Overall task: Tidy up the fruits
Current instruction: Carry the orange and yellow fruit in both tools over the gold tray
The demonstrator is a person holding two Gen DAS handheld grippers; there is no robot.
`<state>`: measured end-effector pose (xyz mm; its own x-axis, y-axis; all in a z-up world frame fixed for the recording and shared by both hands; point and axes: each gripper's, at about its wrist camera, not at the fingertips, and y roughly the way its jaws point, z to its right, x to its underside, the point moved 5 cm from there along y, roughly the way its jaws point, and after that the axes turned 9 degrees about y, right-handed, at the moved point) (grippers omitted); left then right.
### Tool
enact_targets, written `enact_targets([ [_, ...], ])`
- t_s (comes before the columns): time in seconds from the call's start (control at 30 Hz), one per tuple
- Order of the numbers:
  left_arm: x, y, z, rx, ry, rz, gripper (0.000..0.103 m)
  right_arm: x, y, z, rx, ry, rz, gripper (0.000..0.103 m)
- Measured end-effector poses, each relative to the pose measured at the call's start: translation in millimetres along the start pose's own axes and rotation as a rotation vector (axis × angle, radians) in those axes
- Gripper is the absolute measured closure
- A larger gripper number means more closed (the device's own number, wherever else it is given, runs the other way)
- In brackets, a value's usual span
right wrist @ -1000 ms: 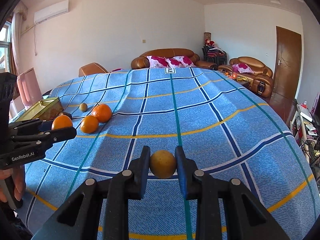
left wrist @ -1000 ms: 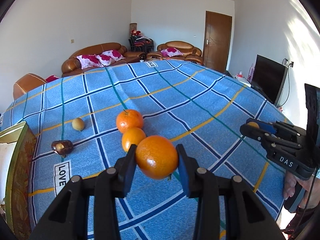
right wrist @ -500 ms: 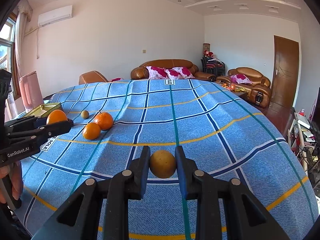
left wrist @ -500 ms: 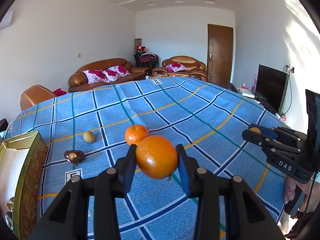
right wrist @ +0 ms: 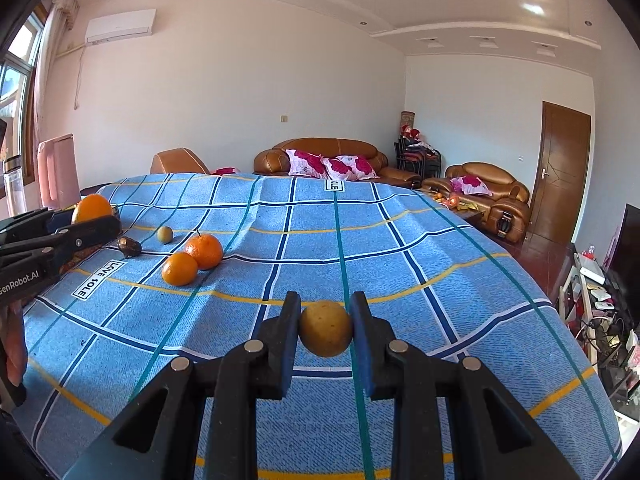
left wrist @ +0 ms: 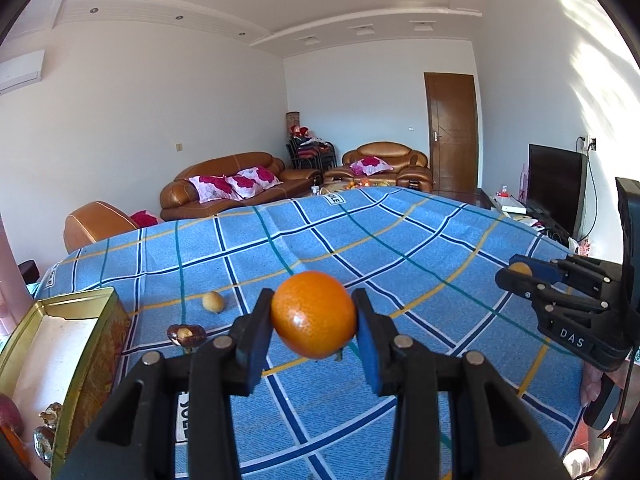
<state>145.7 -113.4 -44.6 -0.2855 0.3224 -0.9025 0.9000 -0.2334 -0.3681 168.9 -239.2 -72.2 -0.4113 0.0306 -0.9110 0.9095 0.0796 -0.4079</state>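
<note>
Above the blue checked surface (right wrist: 400, 240) we pinch an orange (left wrist: 314, 314) in the left tongs (left wrist: 314, 320), printed "GenRobot.AI", and a small yellowish fruit (right wrist: 326, 328) in the right tongs (right wrist: 326, 330), marked "DAS". The cloth carries "LOVE SOLE" labels (right wrist: 98, 279). Two oranges (right wrist: 192, 260) touch near the left edge; bare cloth stretches rightward. A gold tin (left wrist: 80, 360) stands at the surface's left edge.

White walls, brown leather sofas (right wrist: 324, 160) with pink floral cushions, wooden door (right wrist: 564, 168), wall AC (right wrist: 120, 26), sunny window (right wrist: 20, 68) on the left.
</note>
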Motion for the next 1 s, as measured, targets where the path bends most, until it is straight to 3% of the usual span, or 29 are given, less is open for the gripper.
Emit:
enact_targets([
  [1.0, 19.4, -22.1, -48.0, -0.098, -0.030, -0.015, 0.063, -8.3, -17.0, -110.0, -0.209, -0.116, 0.021, 0.076],
])
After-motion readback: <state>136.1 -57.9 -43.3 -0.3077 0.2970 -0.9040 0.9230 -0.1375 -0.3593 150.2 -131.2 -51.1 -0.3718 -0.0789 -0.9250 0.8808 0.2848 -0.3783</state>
